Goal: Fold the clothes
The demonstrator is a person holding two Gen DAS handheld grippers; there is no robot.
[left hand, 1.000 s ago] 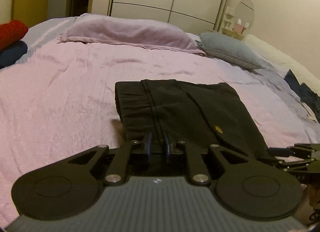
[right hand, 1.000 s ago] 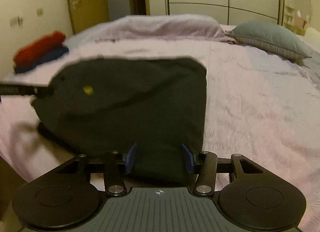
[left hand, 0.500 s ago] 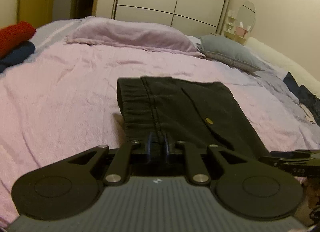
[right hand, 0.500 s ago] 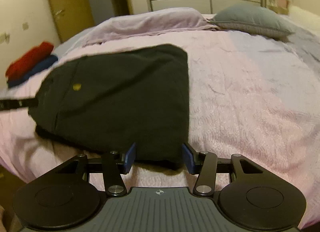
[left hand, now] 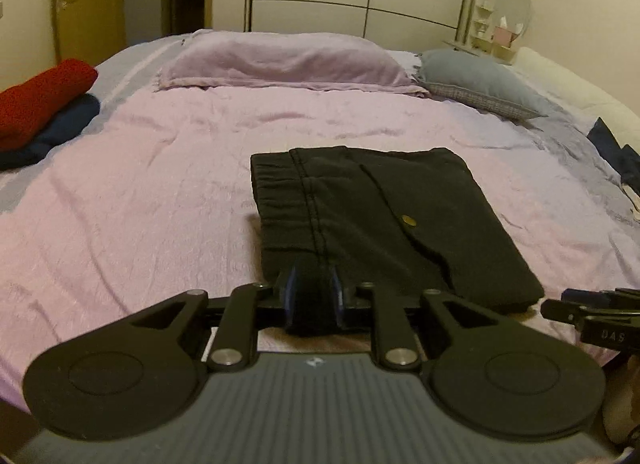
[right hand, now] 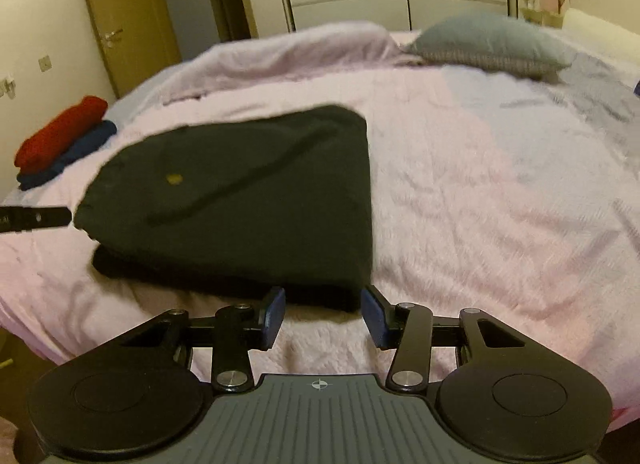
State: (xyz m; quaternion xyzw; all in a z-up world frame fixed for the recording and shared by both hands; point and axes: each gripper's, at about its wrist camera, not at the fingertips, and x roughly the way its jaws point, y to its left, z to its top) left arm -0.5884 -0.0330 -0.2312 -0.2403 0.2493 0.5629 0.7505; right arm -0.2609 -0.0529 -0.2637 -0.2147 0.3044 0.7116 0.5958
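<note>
A folded black garment point(left hand: 400, 199) with an elastic waistband and a brass button lies flat on the pink bed point(left hand: 140, 203). My left gripper point(left hand: 313, 284) pinches its near edge at the seam. Its jaws are opening, with the cloth still filling the narrow gap between the blue pads. In the right wrist view the same garment point(right hand: 240, 191) lies ahead and to the left. My right gripper point(right hand: 323, 304) stands open just short of its near right corner, with only bedsheet between the pads. Each gripper shows at the edge of the other's view: right gripper point(left hand: 592, 316), left gripper point(right hand: 32, 217).
A folded red cloth point(left hand: 40, 99) on a navy one point(left hand: 60, 131) sits at the bed's left edge. A lilac pillow point(left hand: 280, 59) and a grey pillow point(left hand: 476, 79) lie at the head. Dark clothes point(left hand: 616, 155) lie at the right edge. Wardrobe doors stand behind.
My right gripper has drawn back, so the garment's corner is no longer between its pads. My left gripper has pulled back and risen a little, and its jaws have widened slightly around the cloth.
</note>
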